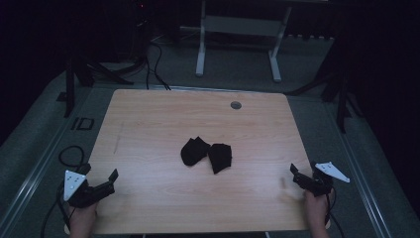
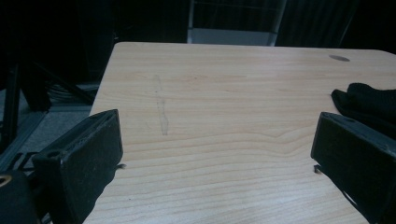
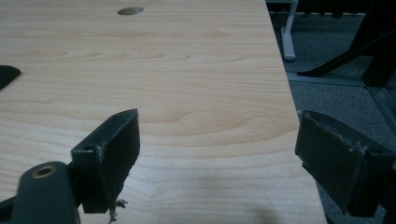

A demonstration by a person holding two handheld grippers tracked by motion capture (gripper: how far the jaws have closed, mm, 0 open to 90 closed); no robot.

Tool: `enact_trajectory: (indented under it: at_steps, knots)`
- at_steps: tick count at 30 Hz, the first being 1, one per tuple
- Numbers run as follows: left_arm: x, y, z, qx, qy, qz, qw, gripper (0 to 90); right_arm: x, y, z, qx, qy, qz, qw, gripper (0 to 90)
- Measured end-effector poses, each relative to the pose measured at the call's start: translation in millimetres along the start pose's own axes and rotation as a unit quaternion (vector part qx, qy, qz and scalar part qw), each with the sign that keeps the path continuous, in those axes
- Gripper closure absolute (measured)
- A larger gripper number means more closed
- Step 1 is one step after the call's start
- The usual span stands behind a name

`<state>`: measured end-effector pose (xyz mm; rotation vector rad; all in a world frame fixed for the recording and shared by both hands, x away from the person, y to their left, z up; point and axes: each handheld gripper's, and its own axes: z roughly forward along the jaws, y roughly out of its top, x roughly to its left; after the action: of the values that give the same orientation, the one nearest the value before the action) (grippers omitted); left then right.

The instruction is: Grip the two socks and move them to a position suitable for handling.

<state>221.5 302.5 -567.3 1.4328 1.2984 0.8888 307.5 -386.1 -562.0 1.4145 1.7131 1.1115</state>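
Two small black fabric socks [image 1: 206, 154] lie side by side, touching, at the centre of the pale wooden bench [image 1: 148, 124]. The left tool [image 1: 110, 179], jaws spread and empty, rests at the bench's near-left corner; the socks lie toward its 2 o'clock, well apart. The right tool [image 1: 297, 174], likewise spread and empty, sits at the near-right edge; the socks lie toward its 10 o'clock. The left sock [image 1: 194, 150] runs long from 7 to 1 o'clock; the right sock [image 1: 220, 157] runs from 6 to 12 o'clock. A round grey grommet [image 1: 236, 105] lies at the far edge.
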Motion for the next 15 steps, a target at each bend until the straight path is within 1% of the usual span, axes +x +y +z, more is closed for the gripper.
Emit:
enact_trajectory:
  at_steps: [1,2,4,10,11,14,15]
  knots:
    - [-0.2,-0.1,0.1,0.001,-0.001,0.002,1.0000,2.5,0.3,0.6,1.1,0.006,0.003,-0.002,1.0000,13.9]
    - [-0.3,-0.1,0.1,0.001,-0.004,0.001,1.0000,2.5,0.3,0.6,1.1,0.006,0.003,-0.002,1.0000,13.9]
    - [-0.5,0.0,0.4,0.001,-0.005,0.002,1.0000,2.5,0.7,1.7,2.9,0.017,0.001,-0.004,0.9999,13.9]
    - [-0.8,-0.2,0.9,0.005,-0.003,0.004,1.0000,2.5,0.2,4.1,3.3,0.025,0.003,-0.004,0.9997,13.9]
    - [-1.2,0.0,0.9,0.003,-0.004,0.005,1.0000,2.5,-0.8,4.7,2.5,0.025,0.010,0.000,0.9996,14.0]
    - [-1.7,-0.1,1.0,0.005,-0.005,0.007,0.9999,2.5,-1.2,5.3,1.4,0.027,0.013,-0.002,0.9995,14.0]
    - [-2.1,-0.1,1.2,0.006,-0.004,0.007,0.9999,2.5,-1.1,5.7,1.1,0.031,0.019,-0.003,0.9993,14.0]
